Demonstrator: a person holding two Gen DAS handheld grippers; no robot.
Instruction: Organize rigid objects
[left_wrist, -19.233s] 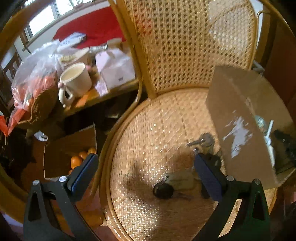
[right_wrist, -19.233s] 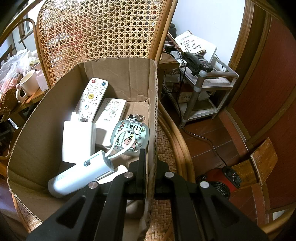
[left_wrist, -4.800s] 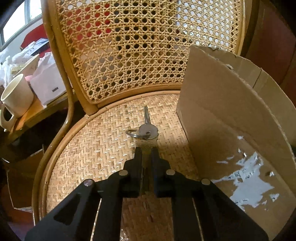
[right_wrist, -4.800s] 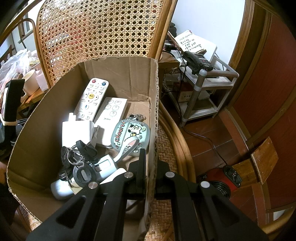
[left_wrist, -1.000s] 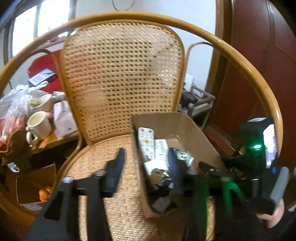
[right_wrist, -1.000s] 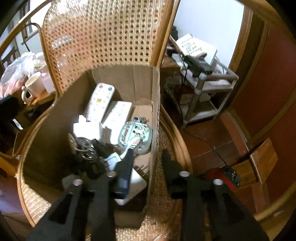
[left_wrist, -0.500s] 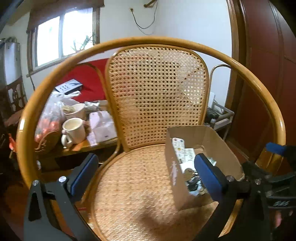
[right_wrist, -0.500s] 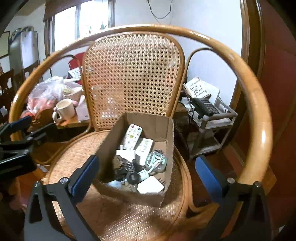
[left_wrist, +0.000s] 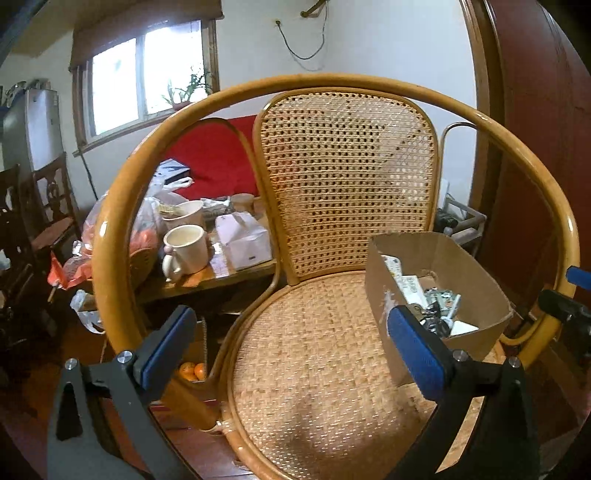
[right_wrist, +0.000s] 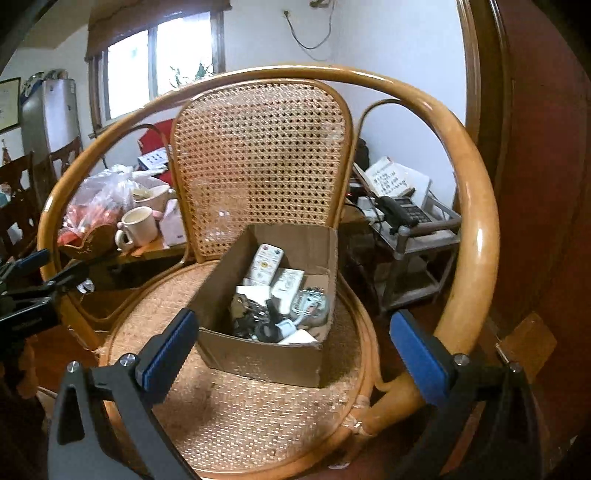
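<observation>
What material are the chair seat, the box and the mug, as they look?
Chair seat: woven cane or rattan, tan, visible weave. Box: plain brown cardboard, matte, with a torn-looking rim. Mug: probably glazed ceramic, cream, slightly glossy.

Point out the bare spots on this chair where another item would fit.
The woven seat is bare in front of the cardboard box and to its left, up to the armrest. The box itself is crowded with remotes and keys; the side table is cluttered too.

Cream mug (left_wrist: 186, 248) on cluttered side table, white tissue box (left_wrist: 242, 242) beside it, telephone (right_wrist: 404, 212) on metal cart
</observation>
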